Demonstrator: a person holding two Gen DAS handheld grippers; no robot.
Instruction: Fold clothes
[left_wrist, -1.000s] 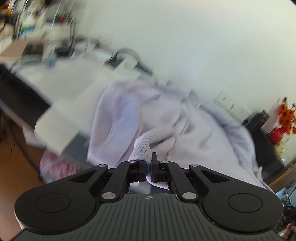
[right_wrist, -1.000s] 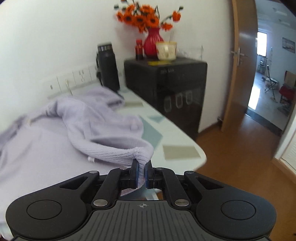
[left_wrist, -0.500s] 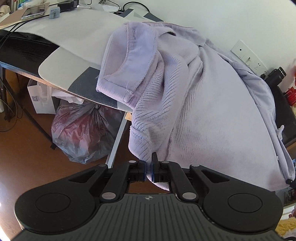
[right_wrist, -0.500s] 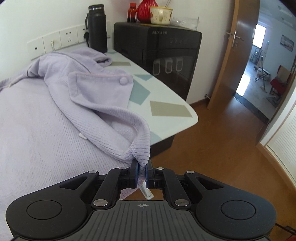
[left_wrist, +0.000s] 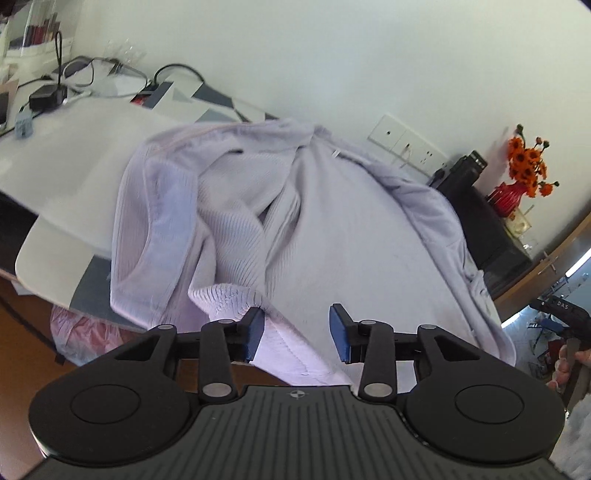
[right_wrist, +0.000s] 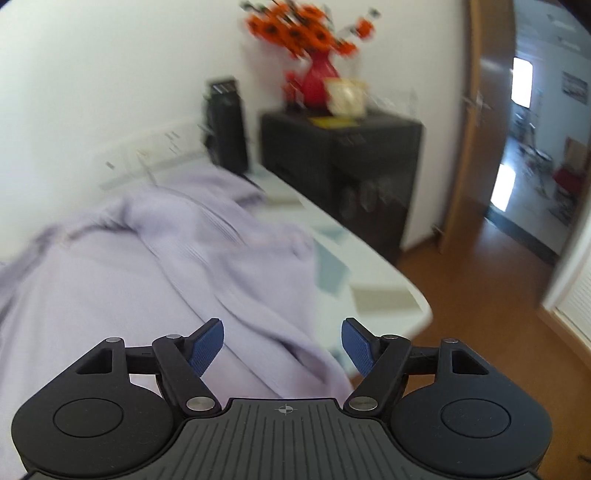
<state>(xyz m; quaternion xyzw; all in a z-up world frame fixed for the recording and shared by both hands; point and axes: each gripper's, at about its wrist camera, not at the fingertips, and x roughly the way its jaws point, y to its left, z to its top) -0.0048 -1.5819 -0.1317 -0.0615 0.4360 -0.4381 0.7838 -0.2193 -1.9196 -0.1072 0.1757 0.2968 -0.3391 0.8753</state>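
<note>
Lilac cardigan (left_wrist: 332, 236) lies lengthwise, collar toward the wall (left_wrist: 369, 55).

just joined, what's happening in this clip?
A person with a handheld gripper in each hand is folding a lilac knit garment spread on a white table. Both the left gripper and the right gripper have just been opening; their jaws now stand apart with nothing pinched. A ribbed cuff lies just beyond the left gripper's fingers, on the garment. The sleeves look folded in over the body; the rest is still unfolded.
</note>
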